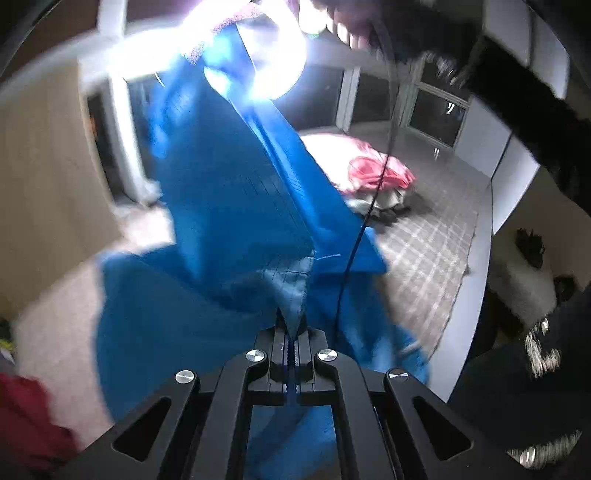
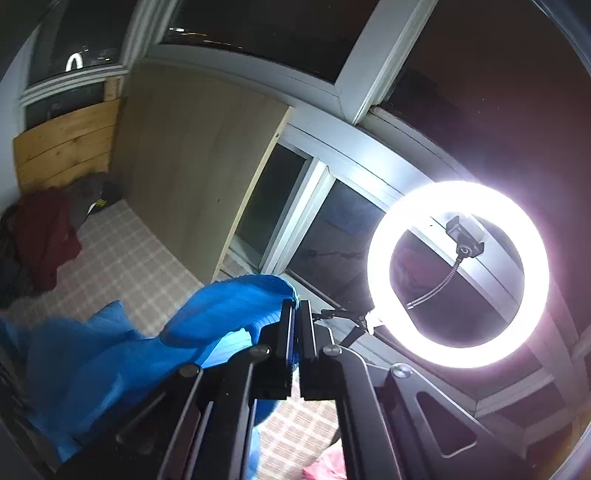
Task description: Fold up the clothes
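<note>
Left tool point(image 1: 291, 341): jaws closed on a seamed edge of the blue garment point(image 1: 236, 206); a thin strip of blue shows between the pads.
Right tool point(image 2: 297, 332): jaws nearly together, pinching another edge of the same blue garment point(image 2: 122, 354); the cloth bunches over the left finger.
Blue garment: held up in the air between the two tools, hanging in folds above the checked cover point(image 1: 424, 236); the left-wrist view is blurred, so its full outline cannot be told.
Pink clothes point(image 1: 380, 173): a crumpled heap lying on the checked cover, well apart from the blue garment.
Dark red garment point(image 2: 44, 232): heaped at the far end of the checked cover point(image 2: 122, 251), near a wooden panel point(image 2: 66, 144).
Ring light point(image 2: 458, 273): lit, with a phone clamp point(image 2: 465, 234) on a flexible stalk inside the ring, in front of dark windows point(image 2: 280, 29).
Thin black cable point(image 1: 369, 210): crosses in front of the blue garment in the left-wrist view.
</note>
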`<state>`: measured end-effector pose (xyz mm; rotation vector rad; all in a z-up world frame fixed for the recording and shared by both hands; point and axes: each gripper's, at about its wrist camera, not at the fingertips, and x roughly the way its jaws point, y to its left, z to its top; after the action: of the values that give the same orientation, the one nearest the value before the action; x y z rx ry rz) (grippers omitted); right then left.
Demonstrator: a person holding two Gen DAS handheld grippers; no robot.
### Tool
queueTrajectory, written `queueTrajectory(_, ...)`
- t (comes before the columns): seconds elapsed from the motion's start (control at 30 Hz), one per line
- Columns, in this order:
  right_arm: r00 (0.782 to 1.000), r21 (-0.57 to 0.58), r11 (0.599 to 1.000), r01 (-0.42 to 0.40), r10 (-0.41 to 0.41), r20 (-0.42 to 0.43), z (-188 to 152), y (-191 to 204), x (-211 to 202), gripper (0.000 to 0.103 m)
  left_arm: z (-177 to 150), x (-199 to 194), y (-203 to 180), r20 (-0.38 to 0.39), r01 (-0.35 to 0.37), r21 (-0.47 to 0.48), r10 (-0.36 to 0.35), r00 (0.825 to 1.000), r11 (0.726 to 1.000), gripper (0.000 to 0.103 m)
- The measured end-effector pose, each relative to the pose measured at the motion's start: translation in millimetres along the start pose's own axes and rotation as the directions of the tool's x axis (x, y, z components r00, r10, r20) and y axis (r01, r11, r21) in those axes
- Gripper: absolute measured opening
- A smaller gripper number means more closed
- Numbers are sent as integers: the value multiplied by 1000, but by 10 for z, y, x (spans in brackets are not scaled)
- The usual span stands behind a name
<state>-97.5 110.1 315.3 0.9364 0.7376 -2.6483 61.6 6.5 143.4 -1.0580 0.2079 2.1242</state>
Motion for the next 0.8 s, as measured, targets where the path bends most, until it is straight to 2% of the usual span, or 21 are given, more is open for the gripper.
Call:
queueTrajectory(0.03, 1000, -11, 1000, -10, 10, 10, -72, -33, -44, 1, 9, 177, -85, -4, 33, -24, -33, 999, 999, 1)
queueTrajectory(0.13, 999, -39, 999, -33, 34, 32, -267, -106, -94, 1, 31, 628, -365, -21, 29, -59, -30, 999, 998, 1)
queueTrajectory(0.23, 997, -57, 997, -52, 55, 46, -420, -161, -112, 1, -33, 931, -563, -58, -27, -71, 23, 998, 997, 1)
queueTrajectory(0.33, 996, -48, 996, -74, 77, 46, -556, -256, -72, 1, -98, 1257, -609, -119, -99, -84, 89, 989, 992, 2)
queueTrajectory(0.43, 996, -61, 995, -80, 82, 36, -670, -303, -40, 1, -104, 1399, -522, -140, -108, -208, 79, 987, 972, 4)
queueTrajectory(0.47, 996, -65, 994, -84, 86, 35, -700, -317, -57, 1, -93, 1342, -509, -129, -93, -244, 63, 990, 965, 5)
queueTrajectory(0.57, 990, -43, 991, -130, 132, 44, -767, -420, -186, 1, -47, 1008, -512, -64, -36, -317, 17, 998, 948, 16)
queueTrajectory(0.63, 977, 21, 977, -211, 211, 35, -797, -551, -276, 1, -24, 665, -562, -28, -35, -314, 28, 999, 949, 23)
queueTrajectory(0.67, 966, 56, 965, -257, 256, 24, -808, -617, -313, 1, -12, 498, -590, -32, -38, -313, 30, 999, 949, 23)
queueTrajectory(0.73, 958, 62, 956, -286, 287, 0, -819, -682, -404, 1, 25, 111, -689, -47, -34, -278, 22, 999, 960, 26)
queueTrajectory(0.77, 958, 50, 957, -285, 286, -8, -820, -696, -449, 1, 46, -78, -742, -44, -29, -253, 18, 999, 967, 30)
queueTrajectory(0.8, 957, 44, 956, -289, 290, -16, -819, -713, -483, 1, 71, -251, -806, -37, -45, -225, 37, 999, 973, 45)
